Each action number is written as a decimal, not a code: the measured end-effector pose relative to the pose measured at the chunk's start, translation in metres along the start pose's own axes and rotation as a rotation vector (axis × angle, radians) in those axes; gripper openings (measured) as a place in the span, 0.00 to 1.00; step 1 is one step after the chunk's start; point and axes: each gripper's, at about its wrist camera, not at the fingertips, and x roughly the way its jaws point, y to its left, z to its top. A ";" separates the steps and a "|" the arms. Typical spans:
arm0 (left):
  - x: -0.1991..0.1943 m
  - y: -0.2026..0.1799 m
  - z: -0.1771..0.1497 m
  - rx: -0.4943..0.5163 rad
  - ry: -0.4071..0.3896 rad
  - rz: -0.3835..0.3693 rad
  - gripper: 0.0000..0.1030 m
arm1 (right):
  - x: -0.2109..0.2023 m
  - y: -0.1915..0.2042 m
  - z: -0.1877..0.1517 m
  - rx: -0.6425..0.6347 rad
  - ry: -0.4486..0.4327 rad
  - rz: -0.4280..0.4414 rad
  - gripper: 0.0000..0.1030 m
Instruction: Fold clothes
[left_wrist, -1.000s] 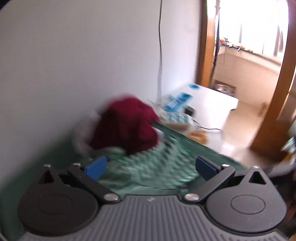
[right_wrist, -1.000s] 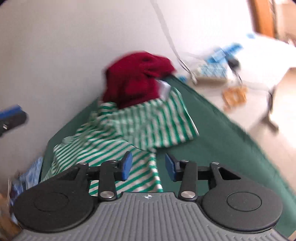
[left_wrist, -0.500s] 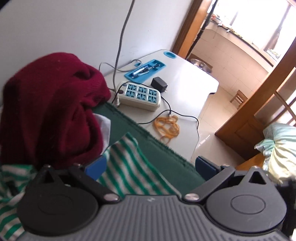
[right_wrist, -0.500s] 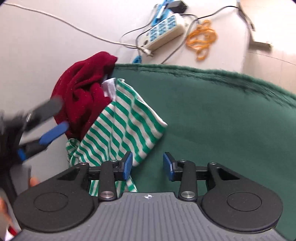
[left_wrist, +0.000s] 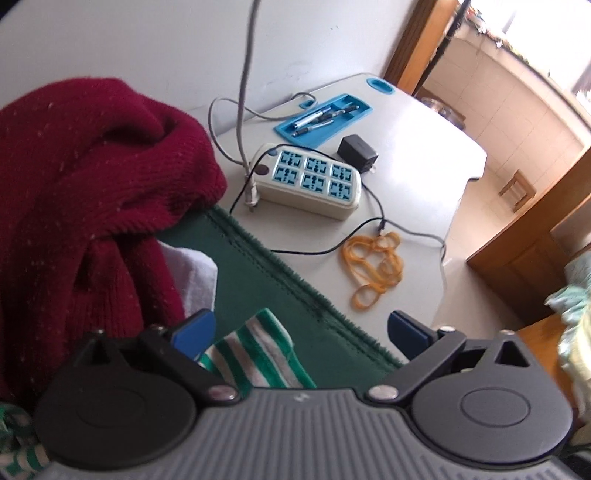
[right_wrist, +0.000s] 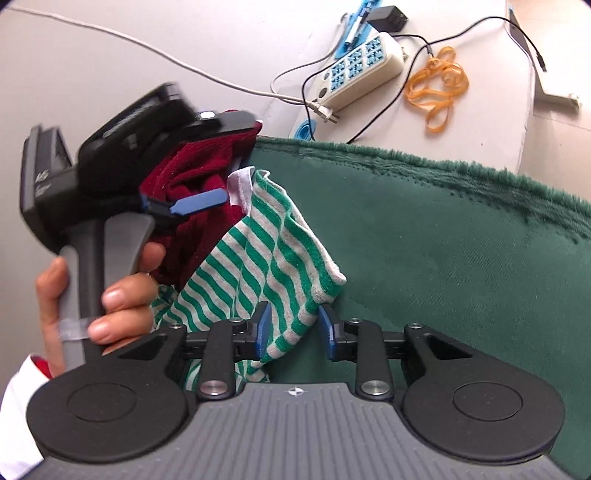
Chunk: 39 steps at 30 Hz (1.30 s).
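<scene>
A green-and-white striped garment (right_wrist: 266, 251) lies crumpled on the dark green mat (right_wrist: 443, 240), partly under a maroon knit sweater (left_wrist: 81, 177). My right gripper (right_wrist: 294, 332) is open, and the striped garment's lower corner sits between its blue pads. My left gripper (left_wrist: 299, 332) is wide open just above the mat. The sweater is by its left finger, and a striped cuff (left_wrist: 255, 350) lies inside its span. In the right wrist view a hand (right_wrist: 122, 295) holds the left gripper (right_wrist: 236, 162) over the sweater (right_wrist: 192, 173).
Past the mat's fringed edge, the white table (left_wrist: 424, 122) holds a power strip (left_wrist: 310, 181), a black adapter (left_wrist: 356, 151), a blue pen tray (left_wrist: 325, 118), orange rubber bands (left_wrist: 376, 266) and cables. The wall stands behind the sweater. A wooden door frame (left_wrist: 524, 229) is at the right.
Both grippers have come down close to the clothes. The left now sits against the maroon sweater. The right has reached the striped corner, and its fingers have drawn slightly closer together.
</scene>
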 end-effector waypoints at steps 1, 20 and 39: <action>0.003 -0.004 -0.001 0.028 0.002 0.014 0.92 | 0.001 0.000 0.000 -0.013 -0.001 0.001 0.28; 0.006 0.013 -0.022 0.058 -0.072 0.066 0.10 | 0.001 0.001 -0.005 -0.114 -0.045 0.012 0.29; 0.008 0.010 -0.026 0.100 -0.097 0.073 0.02 | -0.003 0.015 -0.010 -0.196 -0.196 -0.094 0.45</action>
